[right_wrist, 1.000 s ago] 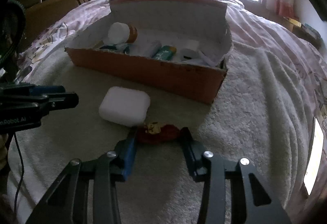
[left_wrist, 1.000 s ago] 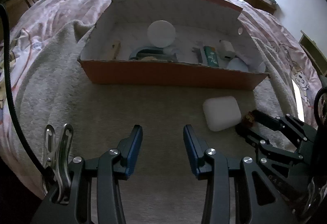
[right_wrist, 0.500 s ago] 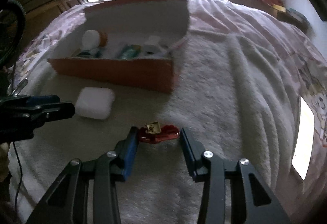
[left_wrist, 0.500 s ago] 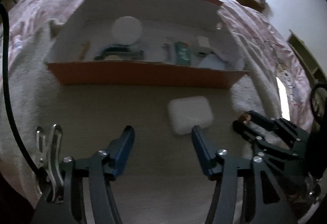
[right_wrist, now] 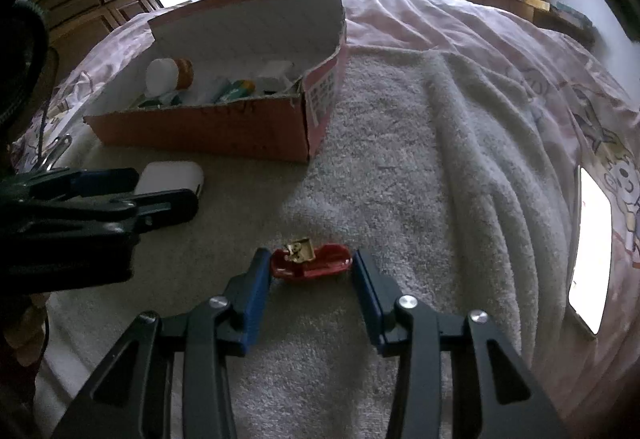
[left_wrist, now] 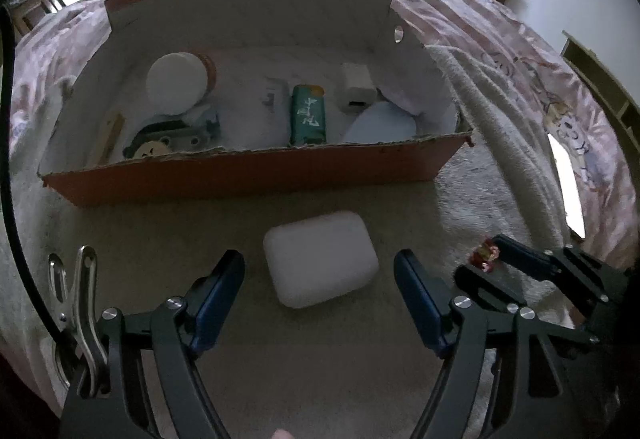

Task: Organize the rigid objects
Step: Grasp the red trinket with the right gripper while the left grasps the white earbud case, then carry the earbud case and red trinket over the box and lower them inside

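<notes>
left gripper (left_wrist: pixel 319 281) has slid across the towel toward the white case (left_wrist: pixel 320 259); a second ago the case sat off to its right, now it lies just ahead of and between the two blue pads, neither pad touching it. jaws are opening and already stand wider than the case. reads as lining up for a pick, grasp not yet made.

largest to smallest:
- bed with a grey towel (right_wrist: pixel 400 179) spread over it, everything sits on that.
- cardboard box (left_wrist: pixel 256 171) just behind the case, open top, already holding a white-capped bottle (left_wrist: pixel 176 83), a green pack (left_wrist: pixel 308 115), a small white adapter (left_wrist: pixel 358 89) and a few other bits. sorting looks well along.
- white case on the towel, outside the box, near its front wall.
- small red toy (right_wrist: pixel 310 262), clamped between the pads of the right gripper (right_wrist: pixel 312 267) at a narrow-to-medium width, carried clear of the box on its right.

my read: two items left outside the box. left needs to come down around the case and close across its short side; smooth rounded shell could slip if pinched near an edge.
</notes>
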Demonstrator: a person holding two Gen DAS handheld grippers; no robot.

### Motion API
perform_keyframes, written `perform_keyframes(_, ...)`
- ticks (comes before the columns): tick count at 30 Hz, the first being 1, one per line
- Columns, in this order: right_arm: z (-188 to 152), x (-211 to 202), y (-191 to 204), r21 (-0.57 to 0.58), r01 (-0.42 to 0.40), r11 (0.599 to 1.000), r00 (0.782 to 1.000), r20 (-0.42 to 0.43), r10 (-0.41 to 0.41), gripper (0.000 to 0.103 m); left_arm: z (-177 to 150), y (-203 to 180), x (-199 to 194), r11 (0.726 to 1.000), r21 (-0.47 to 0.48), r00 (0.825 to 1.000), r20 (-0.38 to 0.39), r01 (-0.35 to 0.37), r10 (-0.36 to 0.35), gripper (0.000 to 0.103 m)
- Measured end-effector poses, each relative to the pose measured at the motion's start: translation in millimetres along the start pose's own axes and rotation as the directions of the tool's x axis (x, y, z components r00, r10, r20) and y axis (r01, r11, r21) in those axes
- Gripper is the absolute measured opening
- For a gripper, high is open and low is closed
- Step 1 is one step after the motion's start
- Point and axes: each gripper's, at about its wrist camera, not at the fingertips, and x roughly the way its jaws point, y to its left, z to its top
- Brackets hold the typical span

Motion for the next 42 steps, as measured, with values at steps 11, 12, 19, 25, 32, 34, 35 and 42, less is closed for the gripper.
perform_keyframes(11,-4,-1,0,-0.004,0.000,1.000,1.000,0.015,0.000,0.044,-3,-1,10,0.999,0.004,0.999,0.002,-0.053,0.053,0.078)
perform_keyframes(12,-4,-1,1,-0.005,0.001,1.000,1.000,0.016,-0.001,0.044,-3,-3,11,0.998,0.010,0.998,0.005,-0.056,0.056,0.077)
perform_keyframes(19,-4,-1,1,-0.004,0.002,1.000,1.000,0.016,-0.002,0.044,-4,2,7,0.999,0.016,0.999,0.022,-0.045,0.045,0.063)
perform_keyframes(25,-4,-1,1,0.002,0.002,1.000,1.000,0.018,-0.002,0.044,-8,10,1,0.999,0.012,0.999,0.029,-0.034,0.034,0.063)
perform_keyframes(32,-1,-2,2,0.018,-0.001,1.000,1.000,0.015,0.001,0.044,-16,24,-21,0.999,0.009,0.997,0.067,-0.045,0.045,0.063)
perform_keyframes(34,0,-3,4,0.022,-0.016,1.000,1.000,0.017,0.015,0.044,-17,30,-27,0.999,-0.001,0.996,0.079,-0.044,0.044,0.063)
perform_keyframes(35,0,-5,4,0.024,-0.025,0.999,0.999,0.021,0.024,0.044,-16,32,-29,0.999,-0.005,0.996,0.083,-0.042,0.043,0.063)
perform_keyframes(42,9,-17,19,-0.006,-0.067,0.998,0.996,0.061,0.067,0.044,-10,48,-49,0.999,-0.035,0.990,0.139,-0.033,0.038,0.063)
